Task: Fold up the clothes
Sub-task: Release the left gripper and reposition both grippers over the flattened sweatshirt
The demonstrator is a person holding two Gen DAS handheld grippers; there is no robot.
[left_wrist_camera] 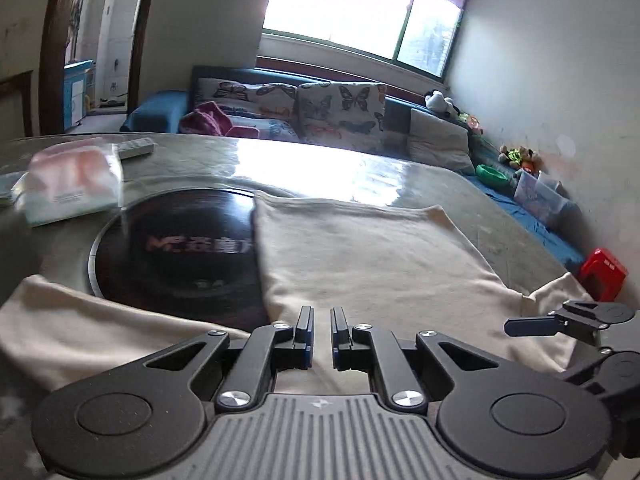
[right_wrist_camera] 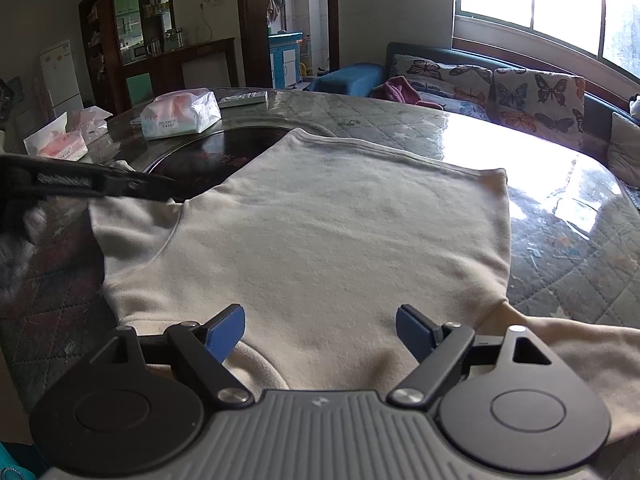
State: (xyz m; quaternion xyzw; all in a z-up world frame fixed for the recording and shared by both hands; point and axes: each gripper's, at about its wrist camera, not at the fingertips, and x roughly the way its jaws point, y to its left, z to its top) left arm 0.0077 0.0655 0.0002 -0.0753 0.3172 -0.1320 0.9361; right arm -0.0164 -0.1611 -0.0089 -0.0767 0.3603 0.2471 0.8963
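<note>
The left gripper (left_wrist_camera: 321,320) has its fingers nearly together on nothing; the right gripper (right_wrist_camera: 320,330) is spread wide. Both hover over the cream sweatshirt (right_wrist_camera: 320,232) lying flat on the table (right_wrist_camera: 560,208). It looks soft, thick and floppy: best pinched at shoulder seam or hem.

Black linkage arms, silver screws, blue-padded fingers (right_wrist_camera: 224,330), ribbed grey housing

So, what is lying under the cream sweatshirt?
The cream sweatshirt lies on the quilted table cover and partly overlaps the dark round turntable. How far the turntable reaches beneath the cloth is hidden.
</note>
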